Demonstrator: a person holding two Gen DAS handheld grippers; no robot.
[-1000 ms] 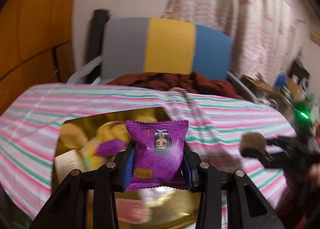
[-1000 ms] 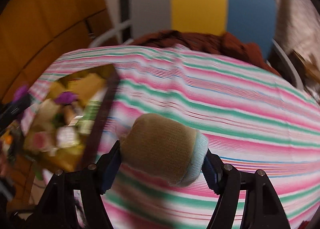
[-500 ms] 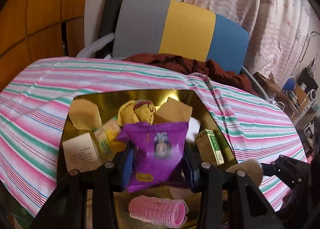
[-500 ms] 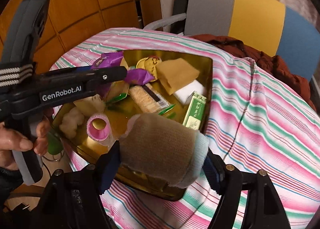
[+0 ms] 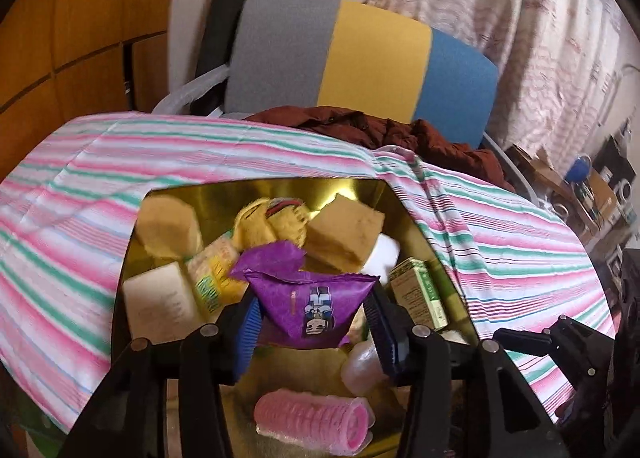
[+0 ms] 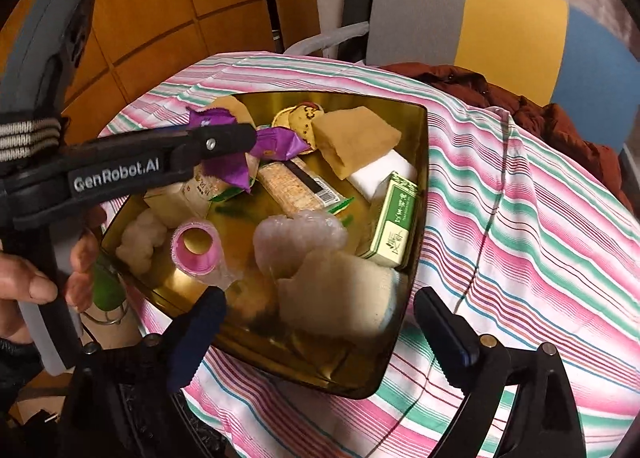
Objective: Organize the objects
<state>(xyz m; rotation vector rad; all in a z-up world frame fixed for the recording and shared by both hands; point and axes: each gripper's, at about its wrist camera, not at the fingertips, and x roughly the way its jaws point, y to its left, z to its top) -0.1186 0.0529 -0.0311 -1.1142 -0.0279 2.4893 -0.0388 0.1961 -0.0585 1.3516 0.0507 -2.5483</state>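
purple snack packet point(image 5: 316, 308) hangs over the gold tray point(image 6: 416, 162), tilted between the left gripper point(image 5: 314, 328) pads, barely pinched, perhaps slipping; light, crinkly, best held mid-body. right gripper point(image 6: 316, 322) gapes wide, blurred beige sock point(image 6: 340, 294) loose between its jaws, landing spot unclear.

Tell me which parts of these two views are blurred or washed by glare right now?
Left wrist view: the purple packet and tray contents are slightly smeared, the curtain more so; the tray's gold wall glares. Right wrist view: the sock between the open right gripper fingers is blurred; the green box reads sharp.
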